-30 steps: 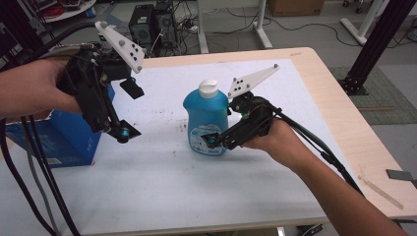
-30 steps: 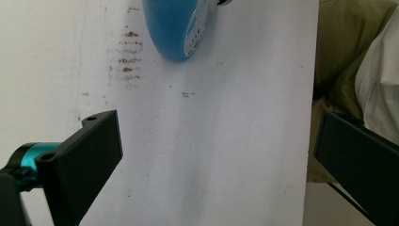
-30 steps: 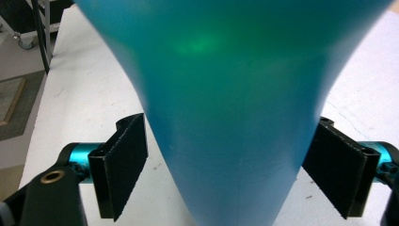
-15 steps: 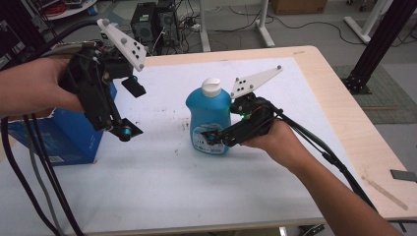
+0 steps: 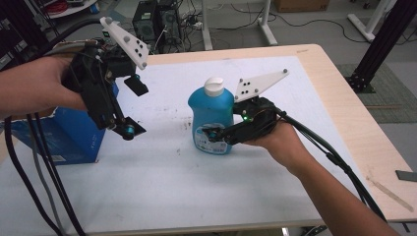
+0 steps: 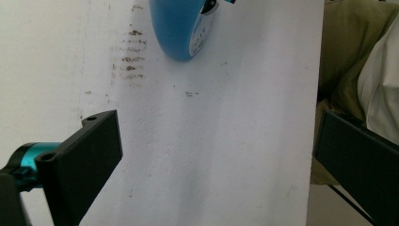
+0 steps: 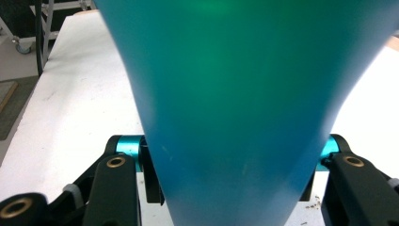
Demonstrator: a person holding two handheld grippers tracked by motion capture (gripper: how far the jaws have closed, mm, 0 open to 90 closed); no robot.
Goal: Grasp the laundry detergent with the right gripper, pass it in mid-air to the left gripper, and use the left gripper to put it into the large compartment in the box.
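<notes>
Right gripper jaws just closed onto blue bottle, upright at table centre, label unreadable, left gripper wide open, raised at nine o'clock.

Blue box at stained white table's left edge.

Blue bottle with white cap, blue box, white table with brown smudges
</notes>
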